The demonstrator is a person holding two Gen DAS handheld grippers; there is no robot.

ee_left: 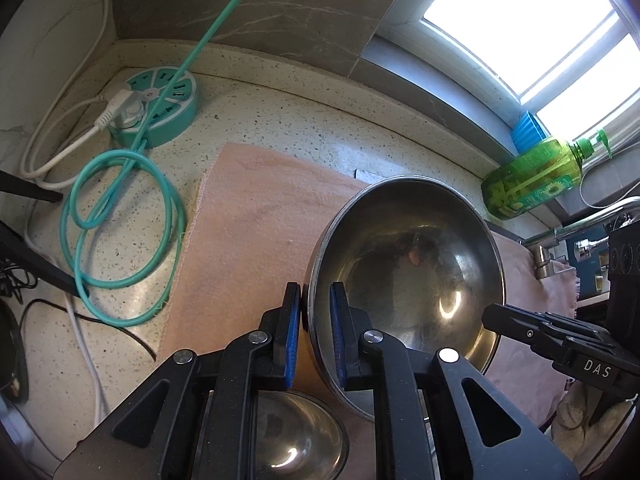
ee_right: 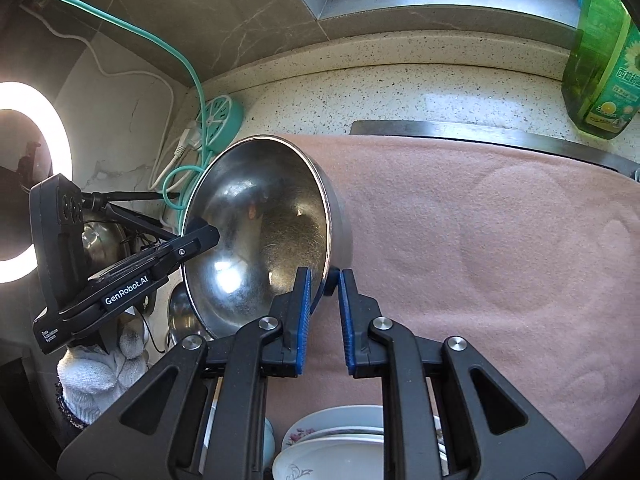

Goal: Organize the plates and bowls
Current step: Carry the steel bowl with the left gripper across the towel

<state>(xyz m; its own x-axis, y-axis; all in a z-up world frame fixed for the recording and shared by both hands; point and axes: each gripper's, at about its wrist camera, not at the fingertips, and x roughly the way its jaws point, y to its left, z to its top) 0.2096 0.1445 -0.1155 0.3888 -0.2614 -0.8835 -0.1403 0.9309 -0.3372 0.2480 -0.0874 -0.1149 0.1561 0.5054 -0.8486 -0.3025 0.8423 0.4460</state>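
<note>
The pink cloth (ee_right: 500,248) lies bare across its right part, open room for a hand-held gripper to pass. The tilted steel bowl (ee_right: 260,232) blocks the middle, with the left hand-held gripper (ee_left: 315,304) and right hand-held gripper (ee_right: 325,284) clamped on opposite sides of its rim. At the worktop's (ee_left: 280,120) left, the teal cable loops (ee_left: 120,216) and round power strip (ee_left: 160,108) crowd the corner. The green soap bottle (ee_right: 600,60) stands near the back edge; stacked plates (ee_right: 336,440) sit near the front.
</note>
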